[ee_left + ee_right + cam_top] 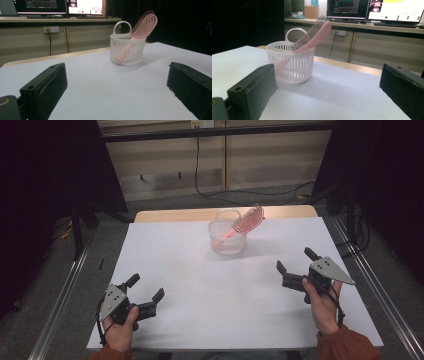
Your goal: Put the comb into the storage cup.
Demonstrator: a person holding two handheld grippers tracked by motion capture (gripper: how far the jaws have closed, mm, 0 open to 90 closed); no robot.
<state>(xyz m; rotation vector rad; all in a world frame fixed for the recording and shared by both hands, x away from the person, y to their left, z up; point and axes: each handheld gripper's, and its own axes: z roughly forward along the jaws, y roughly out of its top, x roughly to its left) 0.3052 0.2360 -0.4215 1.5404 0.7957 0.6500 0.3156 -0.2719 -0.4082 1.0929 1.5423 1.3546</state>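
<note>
No readable writing anywhere; left tongs (146,290) and right tongs (296,260) gaped wide, gripping nothing, hairbrush (243,223) leaning in basket (228,240).

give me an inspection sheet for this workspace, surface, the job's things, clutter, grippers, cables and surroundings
Surface: white sheet over a wooden table.
Job's things: white slatted basket at the far middle; pink hairbrush stands handle-down in it, head leaning over the rim.
Clutter: nothing seen.
Grippers: left gripper and right gripper both open, held low over the near side, holding nothing.
Cables: black cable hangs down the far wall and runs along the floor.
Surroundings: monitors on a desk beyond; dark curtains at the sides.
</note>
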